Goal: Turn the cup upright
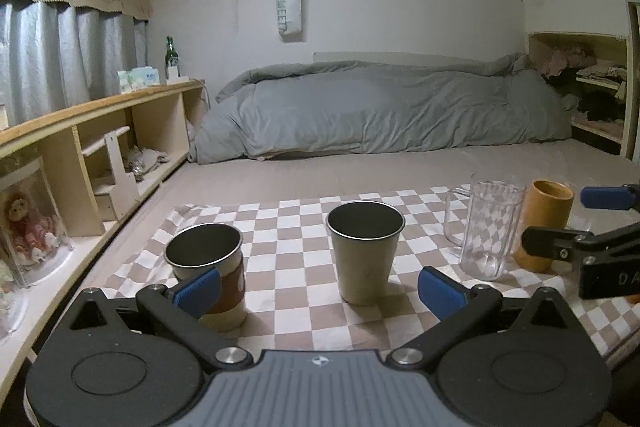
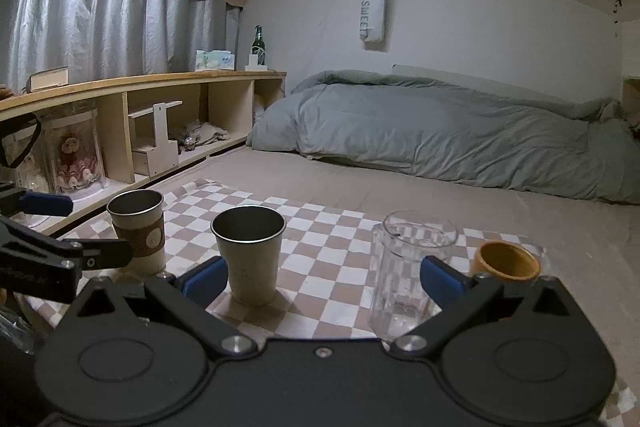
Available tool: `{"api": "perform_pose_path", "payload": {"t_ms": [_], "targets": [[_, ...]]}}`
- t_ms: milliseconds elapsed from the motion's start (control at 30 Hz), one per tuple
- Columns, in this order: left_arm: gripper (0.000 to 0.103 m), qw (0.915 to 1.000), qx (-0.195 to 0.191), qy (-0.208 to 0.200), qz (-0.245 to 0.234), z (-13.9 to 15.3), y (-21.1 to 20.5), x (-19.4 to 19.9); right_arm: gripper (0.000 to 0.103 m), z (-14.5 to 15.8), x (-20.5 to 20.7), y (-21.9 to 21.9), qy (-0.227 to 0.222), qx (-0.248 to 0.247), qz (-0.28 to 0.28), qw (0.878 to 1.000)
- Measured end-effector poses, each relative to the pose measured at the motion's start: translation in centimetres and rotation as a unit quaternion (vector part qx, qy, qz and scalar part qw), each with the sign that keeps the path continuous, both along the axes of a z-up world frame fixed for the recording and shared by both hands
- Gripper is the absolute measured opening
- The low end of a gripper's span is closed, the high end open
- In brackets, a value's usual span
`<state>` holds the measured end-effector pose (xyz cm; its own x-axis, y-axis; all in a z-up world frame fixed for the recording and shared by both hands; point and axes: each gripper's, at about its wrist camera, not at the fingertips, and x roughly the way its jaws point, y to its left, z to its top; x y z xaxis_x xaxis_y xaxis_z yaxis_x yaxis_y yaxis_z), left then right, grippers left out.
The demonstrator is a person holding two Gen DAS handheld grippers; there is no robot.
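The plain tapered steel cup is standing upright, mouth up, near the middle of the brown-and-white checked cloth that is lying on the bed. A second steel cup wearing a brown sleeve is standing upright to its left, while a clear ribbed glass mug with a handle and an orange-brown cylindrical cup are standing upright to its right. The left claw is hovering just in front of the plain cup with its blue-padded fingers spread apart, gripping nothing. The right claw is likewise gaping wide and empty, between the plain cup and the glass mug. A rumpled grey duvet is lying beyond the cloth.
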<state>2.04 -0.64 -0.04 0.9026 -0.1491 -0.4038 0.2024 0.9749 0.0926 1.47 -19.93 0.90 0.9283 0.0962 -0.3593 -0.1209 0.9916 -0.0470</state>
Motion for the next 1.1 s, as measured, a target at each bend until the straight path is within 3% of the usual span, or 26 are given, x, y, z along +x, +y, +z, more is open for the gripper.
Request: {"api": "perform_pose_path", "payload": {"t_ms": [567, 1100], "targets": [[0.103, 0.9994, -0.006, -0.016, 0.029, -0.6, 1.4, -1.7, 0.103, -1.2, -1.6, -0.4, -0.001, 0.002, -0.013, 1.000], [0.103, 0.9995, -0.008, -0.013, 0.028, -0.7, 1.6, -1.8, 0.103, -1.1, -1.9, -0.4, -0.004, 0.004, -0.012, 1.000]]}}
